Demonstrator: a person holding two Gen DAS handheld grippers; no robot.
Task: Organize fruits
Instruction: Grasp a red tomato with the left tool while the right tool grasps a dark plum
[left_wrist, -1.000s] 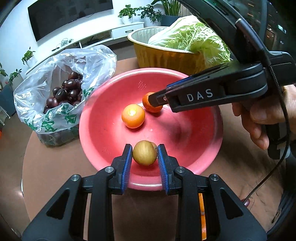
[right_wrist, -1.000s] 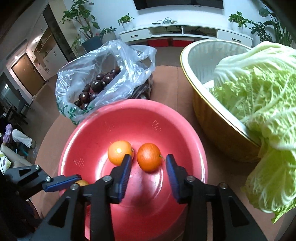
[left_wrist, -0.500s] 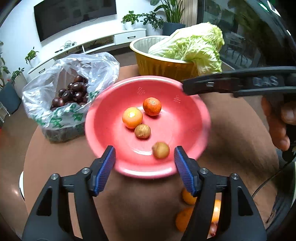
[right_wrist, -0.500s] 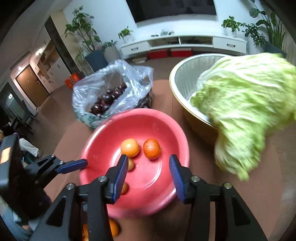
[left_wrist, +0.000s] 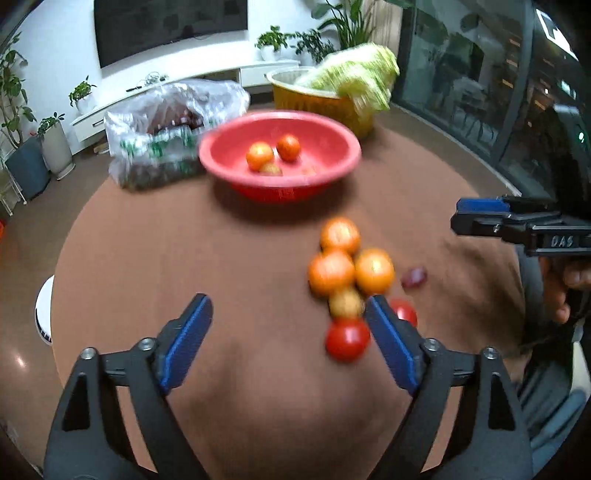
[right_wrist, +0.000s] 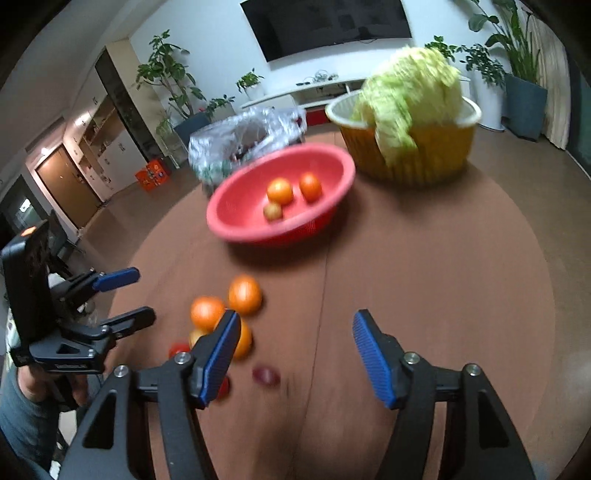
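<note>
Reading "DAS": right claw (left_wrist: 476, 216) casing.

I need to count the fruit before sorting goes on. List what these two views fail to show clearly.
- Red bowl: the left wrist view shows a fourth fruit only as a blur behind the near rim.
- Plastic bag: contents smeared by motion blur.
- Loose fruit pile: right gripper finger covers part.
- Small dark fruit: too blurred to identify.

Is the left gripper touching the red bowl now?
Apart. The left wrist view shows the left gripper open, and bare brown table lies between its fingertips and the red bowl.
</note>
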